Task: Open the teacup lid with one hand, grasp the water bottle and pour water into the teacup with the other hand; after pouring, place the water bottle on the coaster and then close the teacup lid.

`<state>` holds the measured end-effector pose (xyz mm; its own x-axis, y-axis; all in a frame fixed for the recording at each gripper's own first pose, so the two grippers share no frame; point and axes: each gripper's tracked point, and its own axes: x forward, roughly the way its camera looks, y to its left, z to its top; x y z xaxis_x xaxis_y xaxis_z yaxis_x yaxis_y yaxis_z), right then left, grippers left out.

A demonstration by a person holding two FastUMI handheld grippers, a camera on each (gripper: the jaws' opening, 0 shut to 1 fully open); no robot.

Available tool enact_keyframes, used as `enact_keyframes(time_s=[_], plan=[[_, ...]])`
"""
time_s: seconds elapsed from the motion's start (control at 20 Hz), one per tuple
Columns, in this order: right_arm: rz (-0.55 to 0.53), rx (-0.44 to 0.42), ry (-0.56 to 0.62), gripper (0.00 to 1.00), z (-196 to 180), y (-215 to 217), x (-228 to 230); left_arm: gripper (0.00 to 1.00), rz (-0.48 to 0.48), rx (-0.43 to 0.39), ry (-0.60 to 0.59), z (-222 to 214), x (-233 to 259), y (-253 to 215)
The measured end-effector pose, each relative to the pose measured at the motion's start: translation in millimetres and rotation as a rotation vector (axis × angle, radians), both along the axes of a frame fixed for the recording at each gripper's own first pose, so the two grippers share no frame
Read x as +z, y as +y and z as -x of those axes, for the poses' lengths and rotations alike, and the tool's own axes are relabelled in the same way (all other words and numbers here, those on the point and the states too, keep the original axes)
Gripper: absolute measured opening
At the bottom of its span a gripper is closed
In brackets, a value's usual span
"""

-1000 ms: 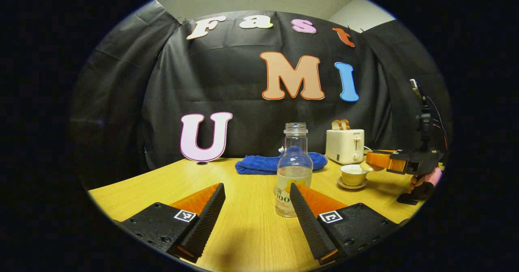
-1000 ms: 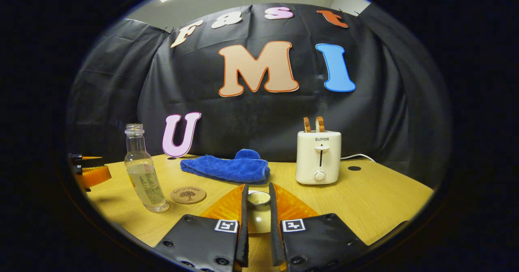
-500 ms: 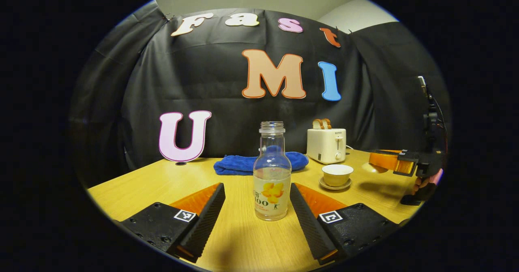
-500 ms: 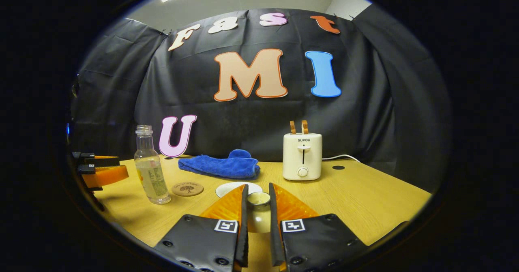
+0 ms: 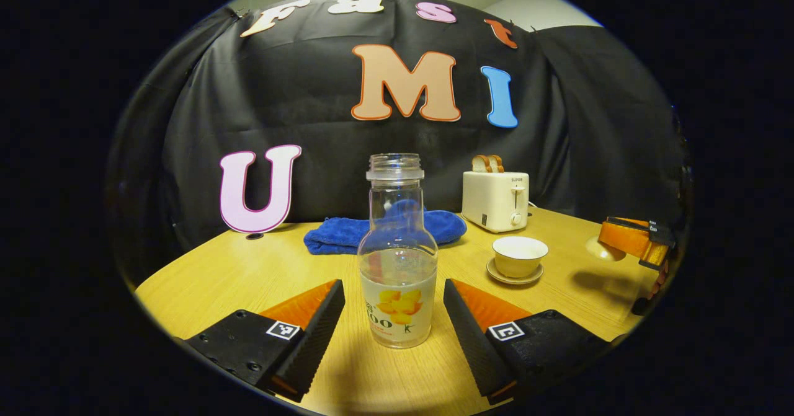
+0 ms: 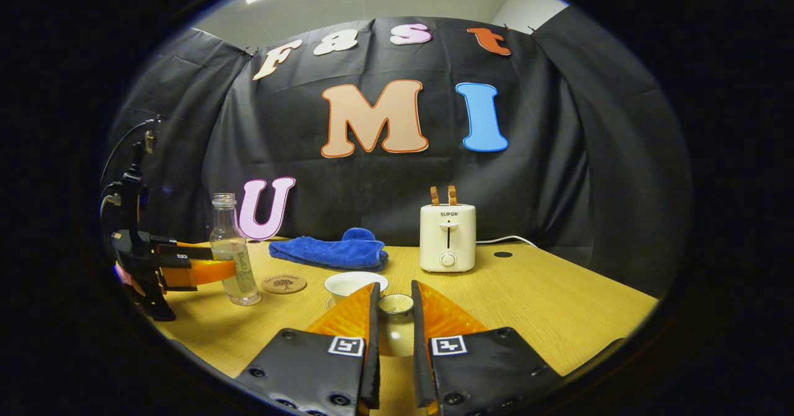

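Bottle point(image 5: 397, 261) of clear plastic, uncapped and upright on the wooden counter point(image 5: 217, 279), stands between the spread fingers of the left hand-held gripper point(image 5: 394, 301); neither ribbed pad touches it. It is partly filled, with a yellow-fruit label on its lower body. In the right gripper view the same bottle point(image 6: 234, 255) sits toward the counter's left edge, with the left hand-held gripper point(image 6: 211, 264) reaching in at its side, one orange finger crossing in front of its lower half.

The right hand-held gripper point(image 6: 394, 323) is pressed together on the teacup lid point(image 6: 396, 305), pinching its knob and holding it off the counter, apart from the cup. In the left gripper view that gripper point(image 5: 626, 239) hangs over the counter's right edge with the pale lid point(image 5: 599, 250) beneath its tip.

The teacup point(image 5: 520, 256) stands open on its saucer point(image 5: 514, 274), between the bottle and the right edge. A round coaster point(image 6: 283, 284) lies just beside the bottle. A blue cloth point(image 6: 329, 252) and a white toaster point(image 6: 447, 237) sit along the far edge.
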<state>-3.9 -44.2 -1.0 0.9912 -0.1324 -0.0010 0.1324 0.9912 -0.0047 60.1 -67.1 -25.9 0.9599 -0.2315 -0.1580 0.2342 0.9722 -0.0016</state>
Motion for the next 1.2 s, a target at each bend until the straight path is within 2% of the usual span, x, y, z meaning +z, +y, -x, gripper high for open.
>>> enact_keyframes(time_s=[0.25, 0.4, 0.85, 0.95, 1.2], plan=[[0.0, 0.002, 0.0, 0.25, 0.1, 0.2, -0.2, 0.94, -0.018, -0.004, 0.03, -12.8, -5.8, -6.0], [-0.001, 0.006, 0.0, 0.25, 0.5, 1.1, 0.2, 0.77, -0.028, 0.007, 0.02, -19.9, -5.3, -6.0], [-0.003, 0.013, 0.002, 0.25, 2.0, 1.4, 0.4, 0.72, -0.083, 0.019, 0.031, -30.1, -9.0, -11.8], [-0.002, 0.005, 0.003, 0.25, 2.4, -2.2, 0.2, 0.71, -0.137, 0.022, 0.019, -34.8, -7.7, -12.1], [-0.003, -0.045, 0.001, 0.25, 6.0, -26.1, 0.8, 0.7, -0.341, 0.028, 0.027, -44.4, -8.7, -17.8]])
